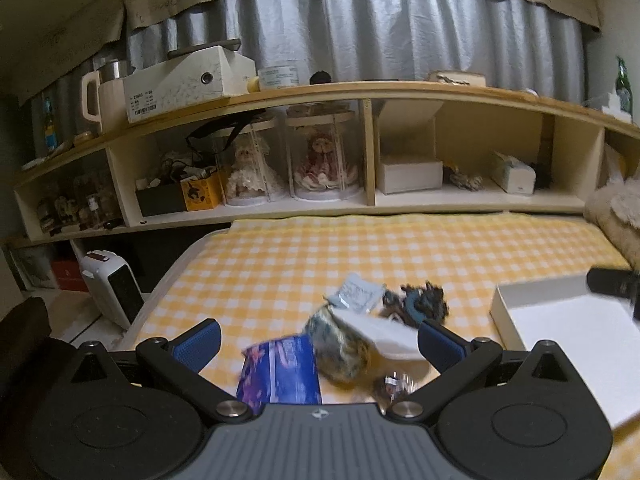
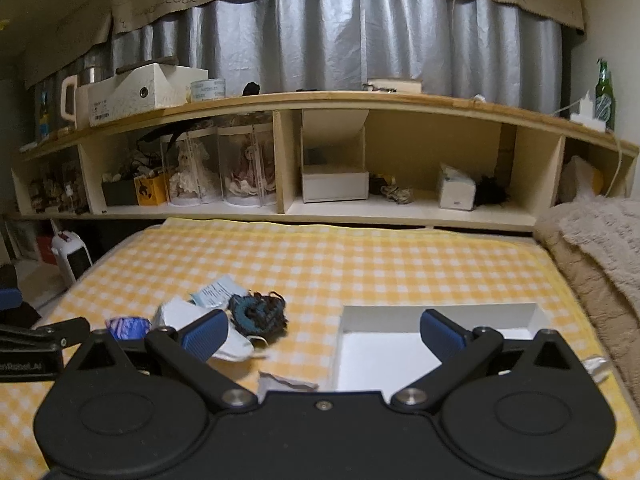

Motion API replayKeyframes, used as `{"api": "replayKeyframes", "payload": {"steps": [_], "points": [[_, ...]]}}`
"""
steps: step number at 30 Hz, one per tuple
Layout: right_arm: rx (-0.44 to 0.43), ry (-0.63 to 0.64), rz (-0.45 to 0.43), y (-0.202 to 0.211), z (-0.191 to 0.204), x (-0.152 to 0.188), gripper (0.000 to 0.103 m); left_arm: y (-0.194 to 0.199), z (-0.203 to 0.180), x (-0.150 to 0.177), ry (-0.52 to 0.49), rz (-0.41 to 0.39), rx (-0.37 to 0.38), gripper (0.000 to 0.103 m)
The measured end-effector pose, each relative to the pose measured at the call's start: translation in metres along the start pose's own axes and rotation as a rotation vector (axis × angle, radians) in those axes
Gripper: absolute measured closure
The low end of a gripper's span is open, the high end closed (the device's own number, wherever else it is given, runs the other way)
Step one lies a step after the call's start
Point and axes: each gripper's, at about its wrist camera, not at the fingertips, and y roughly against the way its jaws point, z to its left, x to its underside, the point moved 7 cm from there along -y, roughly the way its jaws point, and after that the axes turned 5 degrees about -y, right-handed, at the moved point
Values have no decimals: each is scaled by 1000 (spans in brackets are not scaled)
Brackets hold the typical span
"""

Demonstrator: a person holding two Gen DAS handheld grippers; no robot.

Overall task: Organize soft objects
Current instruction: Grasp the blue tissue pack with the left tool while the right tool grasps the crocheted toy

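Soft objects [image 1: 348, 344] sit piled on the checked bedspread [image 2: 360, 264], blurry and half hidden behind the wide-open left gripper [image 1: 318, 340]. Right gripper [image 2: 324, 332], also spread, hovers by the white box [image 2: 440, 316]; open bedspread beyond.

The left gripper [image 1: 318, 344] has a black body with 2 round housings, silver pivot screws, blue ribbed finger pads [image 1: 198, 342] and a ribbed grey centre plate bearing a small emblem; the right gripper [image 2: 324, 334] matches, with an all-black centre

blurred blue packet [image 1: 280, 372], white box [image 1: 568, 340] cropped
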Motion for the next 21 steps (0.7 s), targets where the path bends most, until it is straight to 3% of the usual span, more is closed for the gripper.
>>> {"api": "replayKeyframes", "payload": {"steps": [4, 9, 15, 17, 21], "points": [[-16, -5, 17, -25, 7, -10, 0, -18, 9, -17, 39, -7, 7, 0], [-1, -3, -3, -65, 16, -22, 0, -51, 21, -26, 62, 2, -38, 0], [4, -19, -48, -119, 27, -33, 0, -94, 35, -15, 79, 72, -25, 0], [4, -23, -41, -138, 32, -31, 0, -108, 42, -8, 115, 108, -2, 0], [-41, -59, -8, -176, 43, -19, 0, -135, 55, 14, 143, 211, -30, 0]]}}
